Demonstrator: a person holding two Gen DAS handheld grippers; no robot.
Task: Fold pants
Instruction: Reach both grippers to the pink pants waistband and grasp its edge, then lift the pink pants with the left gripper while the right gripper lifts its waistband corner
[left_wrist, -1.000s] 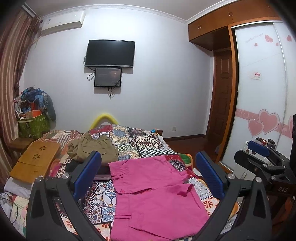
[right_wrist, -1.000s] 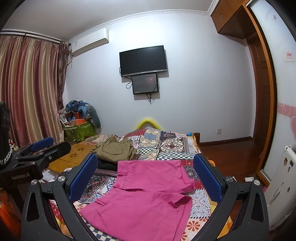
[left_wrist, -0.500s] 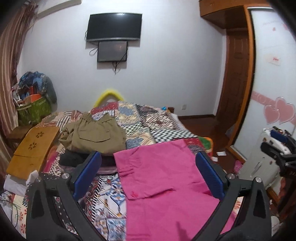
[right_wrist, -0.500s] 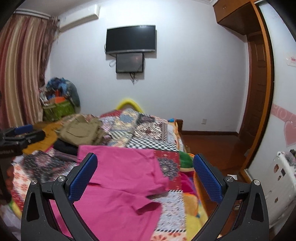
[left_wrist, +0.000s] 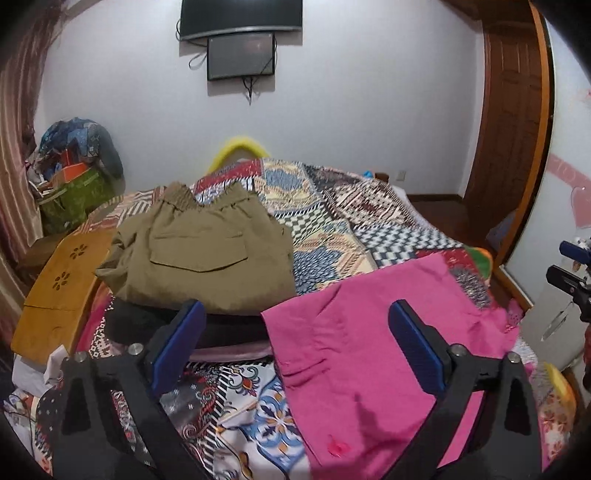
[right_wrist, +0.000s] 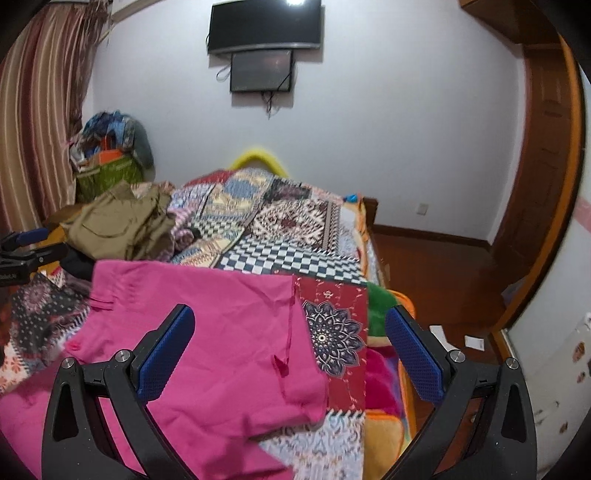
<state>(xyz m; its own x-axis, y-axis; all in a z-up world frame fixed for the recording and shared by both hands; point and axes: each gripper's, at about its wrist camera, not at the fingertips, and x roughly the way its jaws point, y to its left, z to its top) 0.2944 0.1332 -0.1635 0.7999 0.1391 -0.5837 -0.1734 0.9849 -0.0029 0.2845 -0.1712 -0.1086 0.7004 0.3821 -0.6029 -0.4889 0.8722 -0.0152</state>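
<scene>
Pink pants lie spread on the patterned bedspread, folded once along their length. My left gripper is open and empty, hovering over the pants' waistband edge. My right gripper is open and empty above the pants near their leg hem. The right gripper also shows at the right edge of the left wrist view, and the left gripper shows at the left edge of the right wrist view.
A folded olive garment sits on a dark pile at the back left of the bed. A wooden lap table lies left of it. The bed's right edge drops to a wooden floor. A TV hangs on the far wall.
Both grippers have moved forward and down toward the pink pants, which now fill more of each view. Both stay open.
</scene>
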